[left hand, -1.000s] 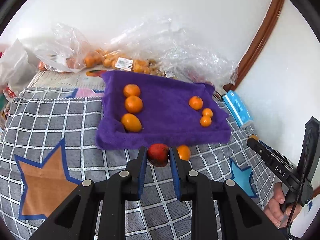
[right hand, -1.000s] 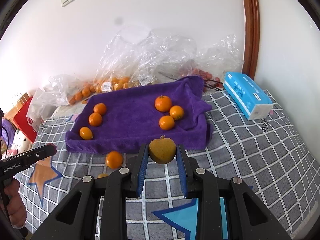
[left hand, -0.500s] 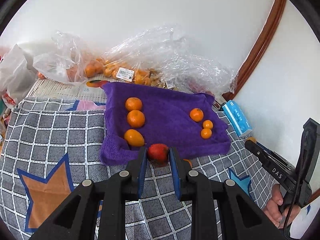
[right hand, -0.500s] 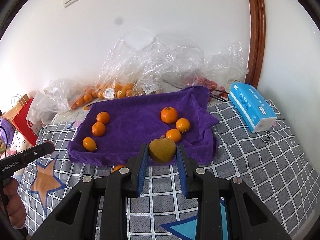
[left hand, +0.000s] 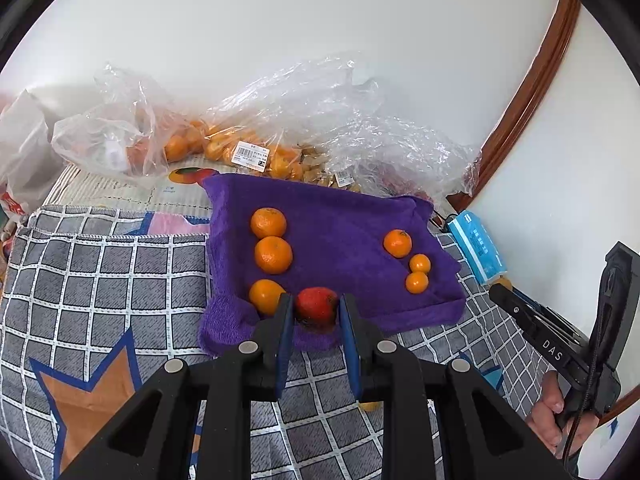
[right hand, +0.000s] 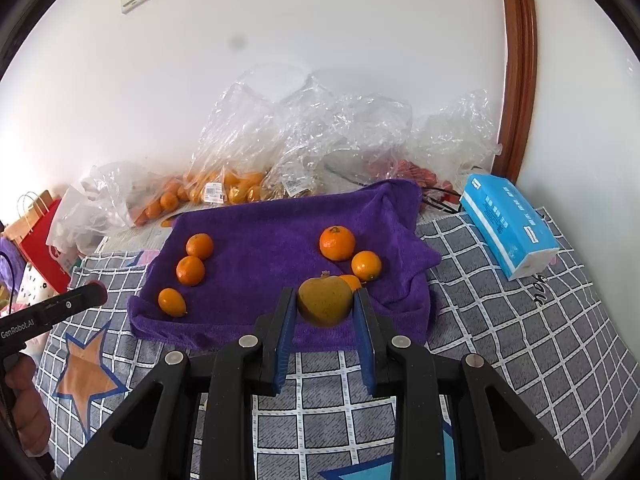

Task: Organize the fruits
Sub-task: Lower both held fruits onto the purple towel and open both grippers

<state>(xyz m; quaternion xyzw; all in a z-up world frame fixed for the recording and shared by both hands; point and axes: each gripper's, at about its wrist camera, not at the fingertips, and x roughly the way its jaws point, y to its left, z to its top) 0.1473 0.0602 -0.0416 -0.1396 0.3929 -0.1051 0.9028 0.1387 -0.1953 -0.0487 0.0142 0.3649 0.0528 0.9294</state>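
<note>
Left gripper clamped on red fruit, right gripper on yellow fruit, oranges beyond on purple towel.

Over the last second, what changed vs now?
Both grippers carried their fruit forward over the purple towel: the left gripper with the red fruit, the right gripper with the yellow-green fruit. Both grips stayed shut. The six oranges on the towel, such as one at, did not move.

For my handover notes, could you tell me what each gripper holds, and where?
Left gripper clamps a red fruit by its sides; right gripper clamps a yellow-green fruit likewise.
</note>
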